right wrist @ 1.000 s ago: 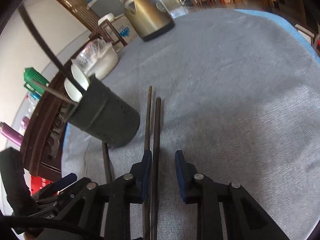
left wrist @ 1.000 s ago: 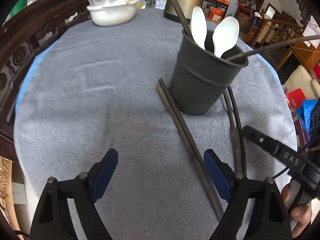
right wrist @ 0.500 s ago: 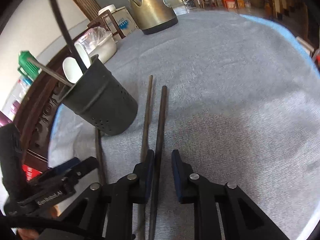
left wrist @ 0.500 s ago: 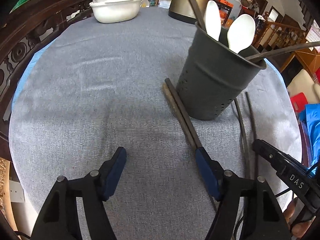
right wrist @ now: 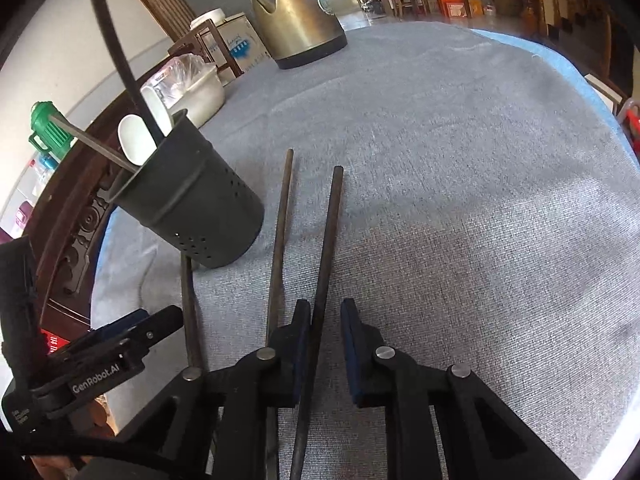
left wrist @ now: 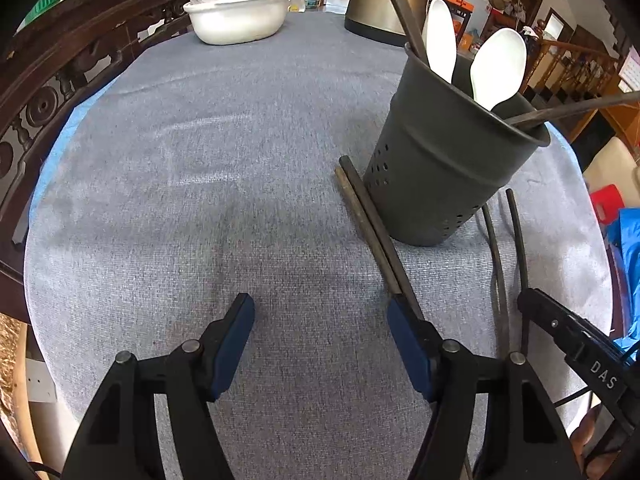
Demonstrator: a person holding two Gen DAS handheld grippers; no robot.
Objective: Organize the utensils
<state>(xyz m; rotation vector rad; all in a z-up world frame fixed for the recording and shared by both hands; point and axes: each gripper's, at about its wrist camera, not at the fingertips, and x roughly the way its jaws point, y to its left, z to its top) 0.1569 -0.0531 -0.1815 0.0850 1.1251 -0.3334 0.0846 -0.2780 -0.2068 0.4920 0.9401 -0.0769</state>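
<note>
On the bench [left wrist: 168, 184], the left gripper [left wrist: 320, 320] hangs wide open and empty beside a chopstick pair [left wrist: 372, 224] lying against the holder [left wrist: 444, 172]. The holder already has two spoons [left wrist: 496, 68] and two sticks. Further right, the right gripper [right wrist: 326, 326], half-closed, straddles one chopstick [right wrist: 326, 248] without clamping it; its mate [right wrist: 280, 232] lies just outside. Four sticks appear left.

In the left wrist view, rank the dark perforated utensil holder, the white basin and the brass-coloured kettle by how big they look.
1. Dark perforated utensil holder, largest, though it stands nearest the camera.
2. White basin with its plastic-wrapped contents.
3. Brass-coloured kettle, partly cut off by the frame edge, so second and third are uncertain.
</note>
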